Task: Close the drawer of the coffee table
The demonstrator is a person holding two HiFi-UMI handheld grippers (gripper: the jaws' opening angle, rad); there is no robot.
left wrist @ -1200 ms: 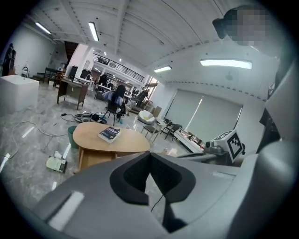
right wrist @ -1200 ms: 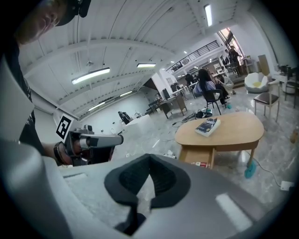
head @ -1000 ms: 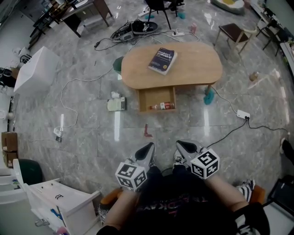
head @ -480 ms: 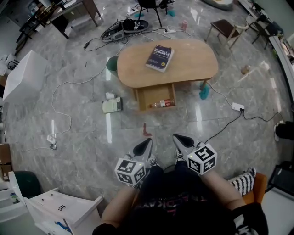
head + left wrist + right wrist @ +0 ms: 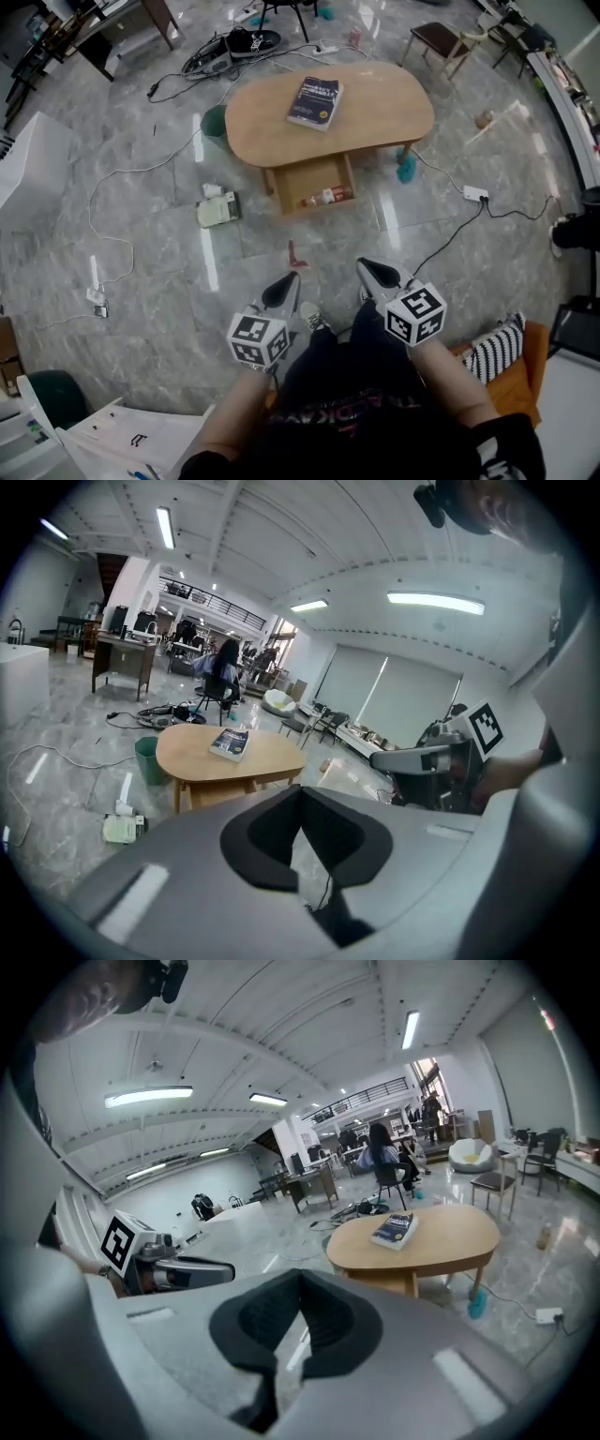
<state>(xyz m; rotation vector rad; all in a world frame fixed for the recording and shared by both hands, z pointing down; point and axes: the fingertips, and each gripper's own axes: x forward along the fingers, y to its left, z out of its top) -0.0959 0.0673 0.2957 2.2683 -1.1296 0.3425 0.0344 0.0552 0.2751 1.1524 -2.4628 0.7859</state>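
No legible text anywhere. Book (image 5: pixel 316 101) on the far coffee table (image 5: pixel 394 122): dark cover with pale print lines, too small to read. Shirt (image 5: pixel 342 412) at near edge: reddish lettering, seen upside down, cannot be made out. Left gripper (image 5: pixel 289 281) and right gripper (image 5: pixel 366 268): each cube carries black-and-white square marker patterns, no letters or numbers. White cabinet (image 5: pixel 112 441), near left: one small dark mark on top, unreadable.
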